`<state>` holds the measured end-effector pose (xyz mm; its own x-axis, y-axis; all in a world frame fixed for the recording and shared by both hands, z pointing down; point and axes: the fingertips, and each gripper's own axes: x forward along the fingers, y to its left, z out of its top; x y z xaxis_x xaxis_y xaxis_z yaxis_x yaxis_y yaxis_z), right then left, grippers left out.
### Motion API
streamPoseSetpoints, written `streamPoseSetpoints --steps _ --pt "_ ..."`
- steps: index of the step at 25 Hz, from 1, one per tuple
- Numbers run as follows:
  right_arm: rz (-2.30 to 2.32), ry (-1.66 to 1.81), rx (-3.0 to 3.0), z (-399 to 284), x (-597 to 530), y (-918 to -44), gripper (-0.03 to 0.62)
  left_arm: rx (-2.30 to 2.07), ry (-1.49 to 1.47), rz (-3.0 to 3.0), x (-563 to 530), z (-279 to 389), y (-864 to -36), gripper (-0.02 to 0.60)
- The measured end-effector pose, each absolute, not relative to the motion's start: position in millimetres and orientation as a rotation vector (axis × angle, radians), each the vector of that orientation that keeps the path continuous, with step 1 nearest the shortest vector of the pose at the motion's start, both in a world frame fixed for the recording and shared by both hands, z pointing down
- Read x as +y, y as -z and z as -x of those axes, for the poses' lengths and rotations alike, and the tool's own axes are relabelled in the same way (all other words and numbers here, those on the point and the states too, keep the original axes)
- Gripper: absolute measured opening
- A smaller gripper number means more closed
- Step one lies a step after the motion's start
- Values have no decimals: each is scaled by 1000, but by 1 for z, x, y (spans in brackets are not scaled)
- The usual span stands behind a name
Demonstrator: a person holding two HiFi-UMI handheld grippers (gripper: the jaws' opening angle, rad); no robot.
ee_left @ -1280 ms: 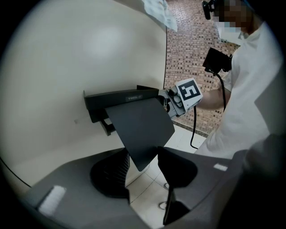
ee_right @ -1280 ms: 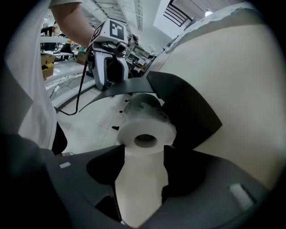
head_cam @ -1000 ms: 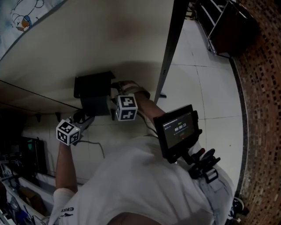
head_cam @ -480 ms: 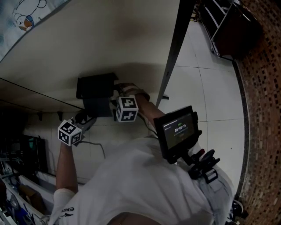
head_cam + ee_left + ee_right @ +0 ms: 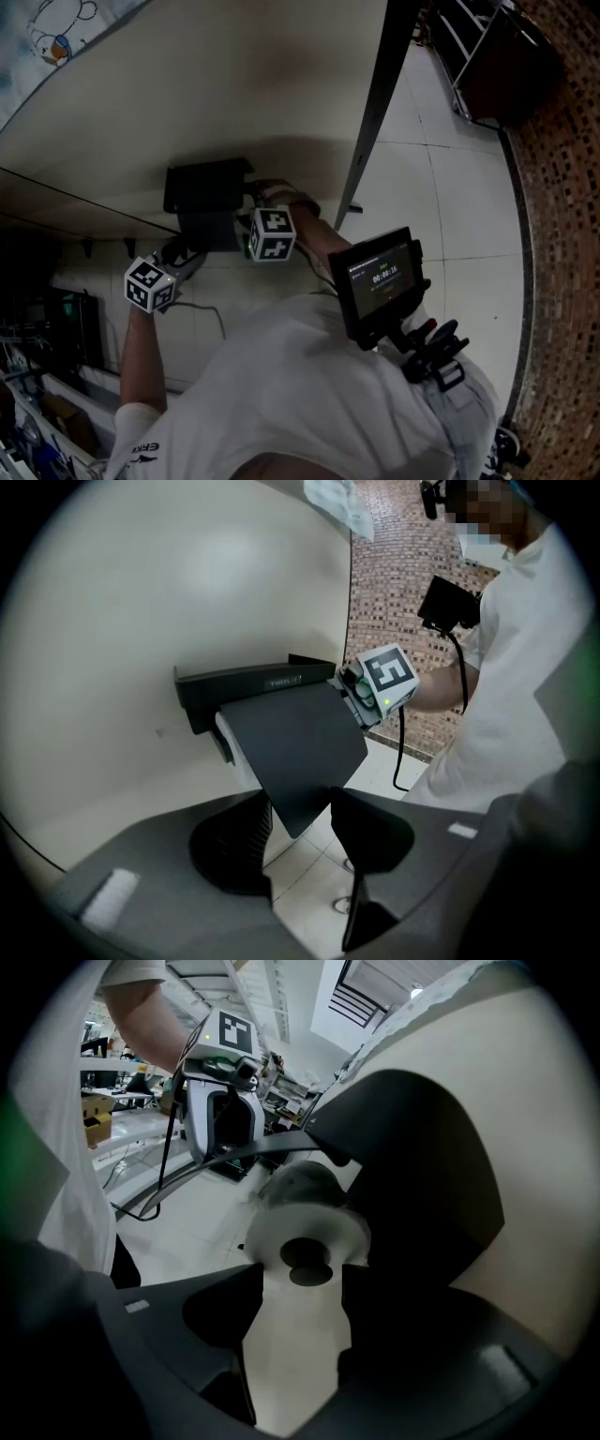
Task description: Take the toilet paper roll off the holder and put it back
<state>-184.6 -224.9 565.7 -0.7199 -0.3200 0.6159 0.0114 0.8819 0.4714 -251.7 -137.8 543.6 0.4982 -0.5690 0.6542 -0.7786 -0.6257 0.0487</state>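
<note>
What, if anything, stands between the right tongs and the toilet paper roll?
Nothing visible does: the roll faces the open right tongs end-on, and the black cover sits off to its side.

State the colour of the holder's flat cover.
Black: the flat cover shows best in the left gripper view.

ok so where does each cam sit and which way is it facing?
Head view: on the head, facing steeply down at the black holder; white shirt and both forearms show.
Left gripper view: on the left gripper, facing the holder's flap; own fingers, the person's torso.
Right gripper view: on the right gripper, facing the roll end-on; own fingers, an arm.
Shared: both gripper views show the holder, from opposite sides.
</note>
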Motion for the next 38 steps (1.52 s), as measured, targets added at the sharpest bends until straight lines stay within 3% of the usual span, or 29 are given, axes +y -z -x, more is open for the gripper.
streamPoseSetpoints --steps 14,25,38 --pt "-342 453 -2398 175 -238 -559 279 -1189 -887 -2408 -153 262 -559 183" --pt "-583 293 -2486 134 -236 -539 238 -1330 -915 -2402 -178 266 -574 140" --pt "-779 128 -2607 111 -227 -507 183 -1465 -931 -2375 -186 263 -580 133"
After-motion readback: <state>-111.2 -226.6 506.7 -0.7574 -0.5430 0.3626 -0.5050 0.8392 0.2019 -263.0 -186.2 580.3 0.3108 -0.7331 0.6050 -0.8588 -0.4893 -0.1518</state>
